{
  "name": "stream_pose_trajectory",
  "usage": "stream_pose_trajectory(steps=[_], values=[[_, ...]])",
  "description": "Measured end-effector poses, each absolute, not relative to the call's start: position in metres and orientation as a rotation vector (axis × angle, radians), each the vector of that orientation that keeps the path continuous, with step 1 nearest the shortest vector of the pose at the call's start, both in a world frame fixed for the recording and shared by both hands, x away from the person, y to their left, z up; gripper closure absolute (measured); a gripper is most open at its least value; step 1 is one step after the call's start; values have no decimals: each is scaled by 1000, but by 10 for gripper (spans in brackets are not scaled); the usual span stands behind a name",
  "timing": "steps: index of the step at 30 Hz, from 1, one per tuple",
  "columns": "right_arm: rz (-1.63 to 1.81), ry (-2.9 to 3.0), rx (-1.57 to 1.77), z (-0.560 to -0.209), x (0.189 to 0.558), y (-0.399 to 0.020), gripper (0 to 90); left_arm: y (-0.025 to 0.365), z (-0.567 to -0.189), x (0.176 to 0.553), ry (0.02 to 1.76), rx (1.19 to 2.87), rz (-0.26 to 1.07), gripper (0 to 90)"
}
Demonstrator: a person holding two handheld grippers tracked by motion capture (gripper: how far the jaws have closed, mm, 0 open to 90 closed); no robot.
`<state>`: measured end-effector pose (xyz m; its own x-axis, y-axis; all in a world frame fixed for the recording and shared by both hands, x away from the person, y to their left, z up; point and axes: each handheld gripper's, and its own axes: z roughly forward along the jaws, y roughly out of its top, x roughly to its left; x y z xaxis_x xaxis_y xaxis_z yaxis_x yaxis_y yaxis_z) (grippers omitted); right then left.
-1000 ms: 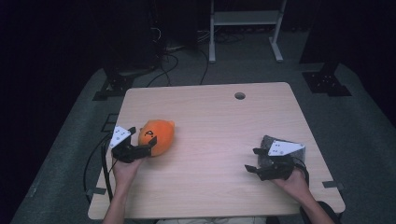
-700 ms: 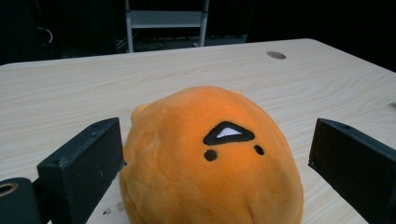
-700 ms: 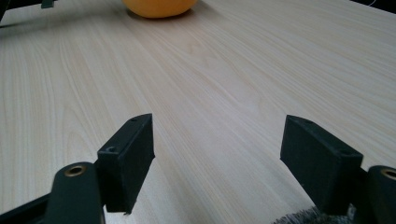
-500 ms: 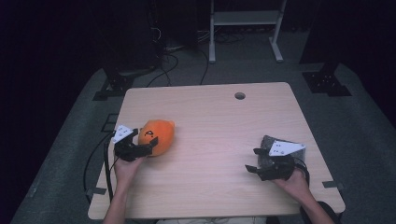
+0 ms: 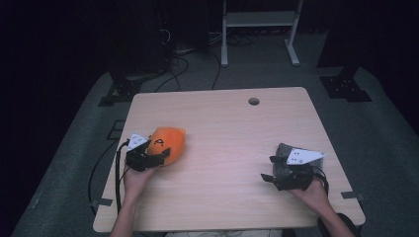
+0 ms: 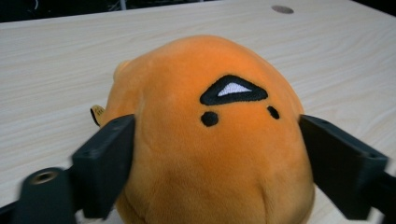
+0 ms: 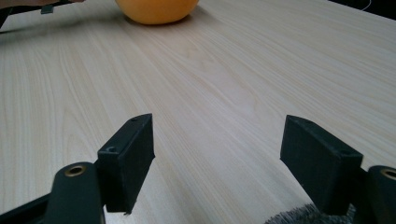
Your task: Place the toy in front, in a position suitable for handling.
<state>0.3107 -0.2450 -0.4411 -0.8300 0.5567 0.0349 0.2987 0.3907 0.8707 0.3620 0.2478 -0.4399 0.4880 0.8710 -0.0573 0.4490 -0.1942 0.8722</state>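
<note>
An orange plush toy (image 5: 167, 140) with a small stitched black face lies on the left part of the wooden table (image 5: 222, 123). My left gripper (image 5: 154, 156) reaches it from the near side. Its jaws have just been closing, and in the left gripper view the two black pads (image 6: 109, 163) press the plush toy (image 6: 205, 140) on both flanks. My right gripper (image 5: 272, 169) rests low at the table's right with its jaws apart and only bare wood between them (image 7: 219, 158). The plush toy (image 7: 156, 9) sits far off at the top of the right gripper view.
A grey fuzzy piece (image 5: 284, 152) lies under the right gripper (image 7: 299, 217). A round cable hole (image 5: 254, 101) sits near the table's far edge. Beyond the table are a dark floor, cables and a white rack (image 5: 259, 19).
The left gripper's jaws have drawn in against the sides of the plush toy. The right hand and its gripper have kept still.
</note>
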Motion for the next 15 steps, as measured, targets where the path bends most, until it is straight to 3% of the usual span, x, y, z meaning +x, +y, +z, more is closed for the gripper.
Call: stream_pose_trajectory(steps=[1,7,15], values=[[1416,2385,755,-441,310,-245,247,247,-439,361,1103,1830,584,247],[1417,2381,751,-440,311,-246,248,248,-438,360,1100,1835,592,360],[1425,2368,762,-440,310,-248,249,250,-434,356,1099,1795,613,426]])
